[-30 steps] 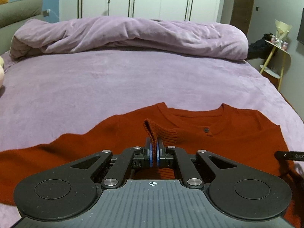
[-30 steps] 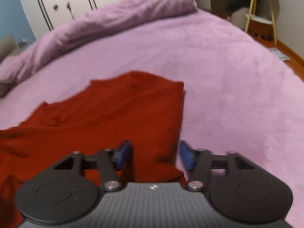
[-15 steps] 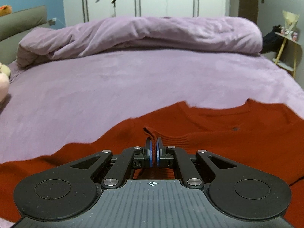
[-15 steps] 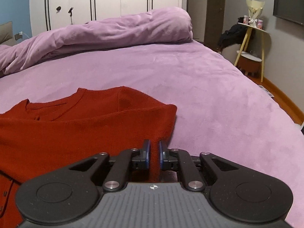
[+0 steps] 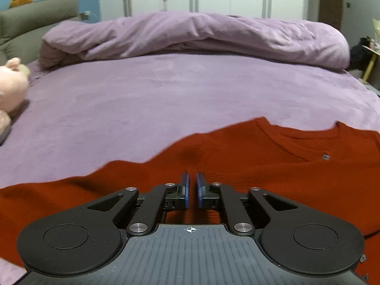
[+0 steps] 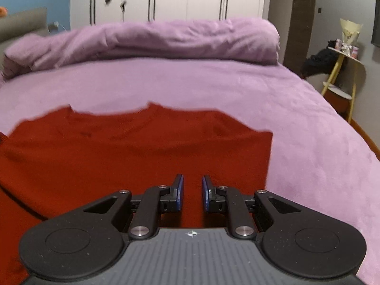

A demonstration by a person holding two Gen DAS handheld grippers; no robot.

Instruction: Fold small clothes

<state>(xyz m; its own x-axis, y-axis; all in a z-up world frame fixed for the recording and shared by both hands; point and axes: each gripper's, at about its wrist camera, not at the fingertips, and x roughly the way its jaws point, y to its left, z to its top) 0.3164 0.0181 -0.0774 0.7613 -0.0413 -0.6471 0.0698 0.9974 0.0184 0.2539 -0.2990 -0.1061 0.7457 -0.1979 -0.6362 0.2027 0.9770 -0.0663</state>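
A rust-red knit sweater (image 5: pixel 261 161) lies flat on the purple bed, neckline away from me, with a small button below the collar. My left gripper (image 5: pixel 192 190) hovers over its left part, jaws slightly apart with nothing between them. In the right wrist view the sweater (image 6: pixel 142 147) shows its straight folded right edge. My right gripper (image 6: pixel 192 192) is over the sweater's near right part, jaws open and empty.
A rolled purple duvet (image 5: pixel 201 38) lies across the far side of the bed (image 5: pixel 166 95). A pink plush toy (image 5: pixel 11 87) sits at the left. A yellow-legged side table (image 6: pixel 344 71) stands right of the bed. White wardrobes line the back wall.
Both grippers have let go of the sweater fabric they pinched and opened. The raised cuff in the left gripper now lies flat. The right gripper opened wider than the left.
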